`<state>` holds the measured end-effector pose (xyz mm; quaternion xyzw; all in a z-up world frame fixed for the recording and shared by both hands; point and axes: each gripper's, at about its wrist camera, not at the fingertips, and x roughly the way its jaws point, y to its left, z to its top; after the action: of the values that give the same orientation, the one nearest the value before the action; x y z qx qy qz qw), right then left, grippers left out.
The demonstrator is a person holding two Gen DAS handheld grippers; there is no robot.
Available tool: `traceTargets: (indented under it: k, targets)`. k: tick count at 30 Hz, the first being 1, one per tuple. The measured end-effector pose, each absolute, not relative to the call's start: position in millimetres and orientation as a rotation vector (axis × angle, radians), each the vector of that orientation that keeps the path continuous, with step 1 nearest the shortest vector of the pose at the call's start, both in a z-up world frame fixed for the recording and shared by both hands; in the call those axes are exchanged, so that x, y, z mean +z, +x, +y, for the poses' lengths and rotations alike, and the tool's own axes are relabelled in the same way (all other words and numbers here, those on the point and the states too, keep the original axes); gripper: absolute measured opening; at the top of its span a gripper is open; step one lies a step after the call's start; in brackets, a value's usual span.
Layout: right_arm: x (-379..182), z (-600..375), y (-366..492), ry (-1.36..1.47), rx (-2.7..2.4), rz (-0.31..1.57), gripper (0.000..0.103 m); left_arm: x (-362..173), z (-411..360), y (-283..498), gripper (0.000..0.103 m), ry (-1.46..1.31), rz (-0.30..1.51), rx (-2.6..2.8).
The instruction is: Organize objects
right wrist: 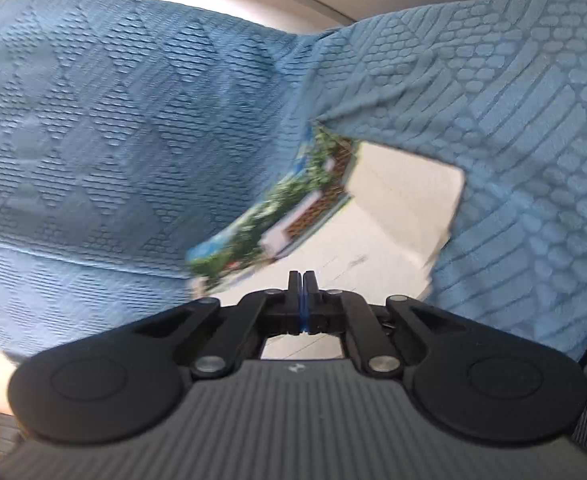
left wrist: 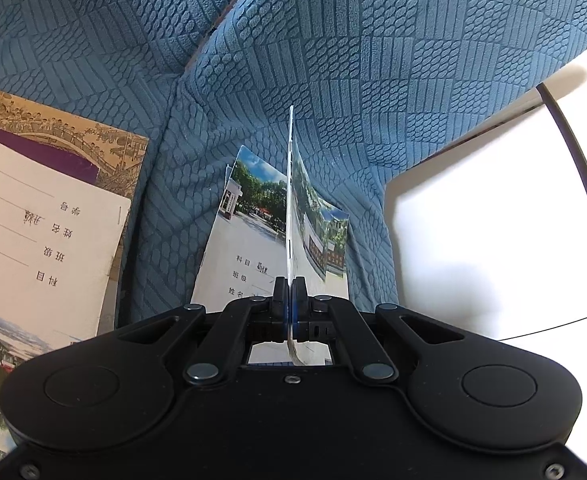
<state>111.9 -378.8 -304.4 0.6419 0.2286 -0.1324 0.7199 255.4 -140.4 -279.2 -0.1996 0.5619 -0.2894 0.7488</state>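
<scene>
Two views: both are showing the same blue textured sofa and a photo-covered exercise book.
Sofa (left wrist: 373,80): its patterned blue cover is filling most of both views, seat and cushions meeting in folds.
Stack of booklets (left wrist: 45,240): lying flat on the seat at the left edge of the left wrist view, a cream booklet overlapping a tan illustrated one.
Exercise book (left wrist: 249,240): standing open on the seat against a cushion, well apart from the stack; in the blurred right wrist view (right wrist: 373,232) it is sitting tucked under a cushion's edge.
Left gripper (left wrist: 290,288): clenched, pinching one upright sheet of the exercise book edge-on.
Right gripper (right wrist: 303,284): jaws pressed together with nothing visible between them, hovering just before the book's near edge.
</scene>
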Motion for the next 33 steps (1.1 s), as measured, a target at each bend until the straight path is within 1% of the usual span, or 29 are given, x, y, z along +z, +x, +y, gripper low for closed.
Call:
traceTargets:
  k: [1,4,5,6,7,9,12,15,18,20,22,25,27,28,29,30,31,33]
  targets:
    - [-301.3,-374.8,110.3,1.434,-0.286,0.503,0.006,-279.4,-139.7,254.7,0.001,-0.438,1.229,-0.634]
    - [-294.7,-359.9,105.8,1.517,-0.262,0.513,0.008,-280.0,-137.3,253.5,0.001,-0.443,1.233,-0.636]
    - [-293.0,-355.2,105.0,1.542,-0.25,0.514,0.011,-279.4,-136.2,253.3,0.001,-0.445,1.234,-0.637]
    - [-291.9,-351.0,101.7,1.571,-0.249,0.513,0.024,-278.8,-134.6,253.0,0.001,-0.448,1.235,-0.635]
    - [-290.1,-346.7,97.0,1.606,-0.254,0.496,0.054,-278.3,-133.0,252.9,0.001,-0.452,1.236,-0.632]
    - [-289.1,-338.0,90.0,1.653,-0.258,0.446,0.086,-277.0,-130.3,252.0,0.001,-0.451,1.238,-0.632]
    - [-295.5,-330.3,103.1,1.674,-0.215,0.462,0.084,-274.6,-127.1,250.5,0.001,-0.448,1.236,-0.628]
    - [-315.8,-329.4,116.6,1.733,-0.254,0.492,0.084,-272.3,-122.8,250.2,0.001,-0.455,1.229,-0.62]
    - [-332.2,-333.9,124.6,1.783,-0.226,0.455,0.074,-270.4,-116.1,252.1,0.001,-0.485,1.228,-0.611]
    - [-340.8,-338.2,130.4,1.777,-0.248,0.477,0.068,-270.4,-111.8,254.0,0.001,-0.511,1.232,-0.612]
    - [-349.2,-342.6,134.9,1.783,-0.258,0.488,0.052,-269.8,-108.1,255.2,0.001,-0.52,1.228,-0.606]
    - [-354.2,-346.7,134.7,1.745,-0.302,0.481,0.041,-269.1,-102.5,255.9,0.001,-0.527,1.227,-0.603]
    - [-350.8,-348.4,132.9,1.654,-0.348,0.463,0.038,-269.7,-98.0,255.9,0.001,-0.541,1.231,-0.601]
    - [-348.3,-348.3,130.8,1.625,-0.371,0.473,0.031,-270.9,-95.1,255.9,0.001,-0.559,1.237,-0.607]
    - [-347.6,-348.7,130.4,1.618,-0.37,0.462,0.028,-271.3,-92.4,255.2,0.001,-0.565,1.237,-0.614]
    - [-344.5,-348.7,130.2,1.593,-0.37,0.453,0.022,-270.8,-90.1,253.7,0.001,-0.557,1.234,-0.612]
    - [-339.8,-348.3,132.0,1.554,-0.366,0.453,0.013,-270.3,-87.9,252.0,0.001,-0.552,1.233,-0.608]
    - [-326.7,-346.8,134.5,1.482,-0.347,0.443,0.007,-267.6,-83.2,248.7,0.001,-0.555,1.238,-0.609]
